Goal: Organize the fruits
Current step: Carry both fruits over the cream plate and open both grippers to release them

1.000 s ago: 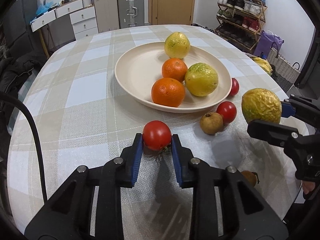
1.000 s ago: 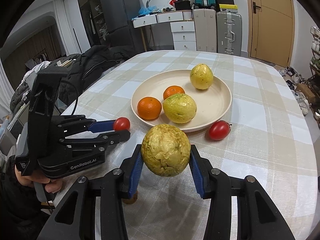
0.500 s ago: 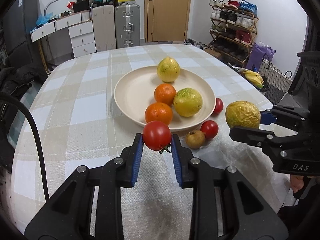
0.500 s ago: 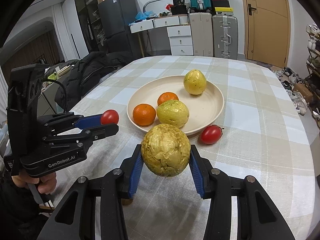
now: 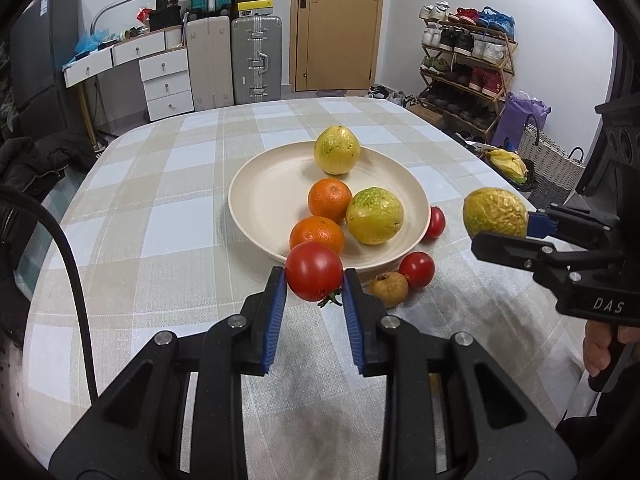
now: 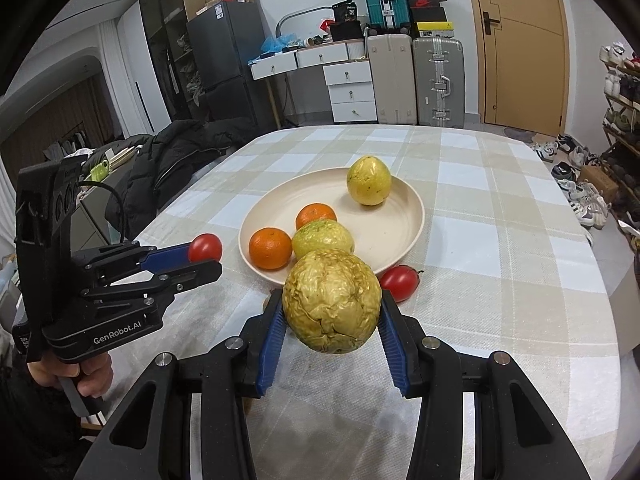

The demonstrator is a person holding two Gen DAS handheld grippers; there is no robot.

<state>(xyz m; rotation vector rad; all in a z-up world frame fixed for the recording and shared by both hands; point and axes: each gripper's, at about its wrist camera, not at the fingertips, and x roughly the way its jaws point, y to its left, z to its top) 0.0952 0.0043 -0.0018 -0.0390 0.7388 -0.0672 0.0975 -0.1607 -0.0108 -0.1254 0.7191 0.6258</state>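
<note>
A smooth, glossy red tomato (image 5: 314, 271) is clamped between the ribbed blue pads of the left hand-held gripper (image 5: 314, 280), its green calyx hanging below. A wrinkled, dull yellow passion fruit (image 6: 332, 306) is gripped by the right hand-held gripper (image 6: 332, 320), held above the surface (image 6: 500, 264). Just ahead of both, a round, matte cream plate (image 5: 256, 204) is seen, carrying two dimpled oranges (image 5: 317, 234) and two smoother yellow-green passion fruits (image 5: 374, 216). Beside the plate's near rim, two small tomatoes (image 5: 417, 269) and a brownish, shrivelled fruit (image 5: 389, 289) are laid on the woven beige-and-white checked cloth. Farther off, hard-shell suitcases (image 6: 438, 80), a white drawer unit (image 6: 352, 90), a wooden door (image 5: 336, 24) and a shoe rack (image 5: 464, 76) are visible.
</note>
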